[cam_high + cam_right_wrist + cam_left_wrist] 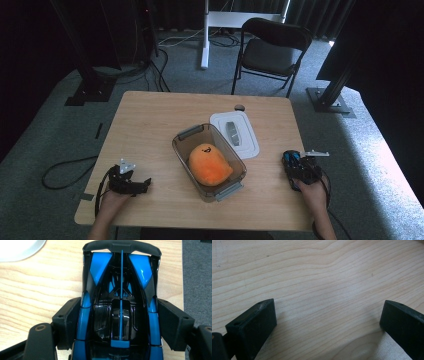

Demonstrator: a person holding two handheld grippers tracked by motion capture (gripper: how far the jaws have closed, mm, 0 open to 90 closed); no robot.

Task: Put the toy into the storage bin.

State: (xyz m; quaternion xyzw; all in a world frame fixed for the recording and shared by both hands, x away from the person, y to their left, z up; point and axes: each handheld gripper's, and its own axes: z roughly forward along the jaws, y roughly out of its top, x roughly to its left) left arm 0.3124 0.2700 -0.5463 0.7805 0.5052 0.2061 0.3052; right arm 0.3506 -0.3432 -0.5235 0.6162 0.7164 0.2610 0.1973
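Blue toy car (121,305) sits clamped in the right gripper (299,167) at the table's (150,125) near right edge, nose pointing away. Left gripper (131,184) rests wide and empty. Farther in, to the car's left, the clear bin (186,136) holds an orange plush (210,164).

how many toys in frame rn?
2. An orange plush toy lies inside the clear plastic bin at table centre; a blue-and-black toy car sits between the right gripper jaws near the table's right edge.

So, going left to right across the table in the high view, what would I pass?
Left gripper → clear bin with the orange plush toy inside → white lid → blue toy car in the right gripper.
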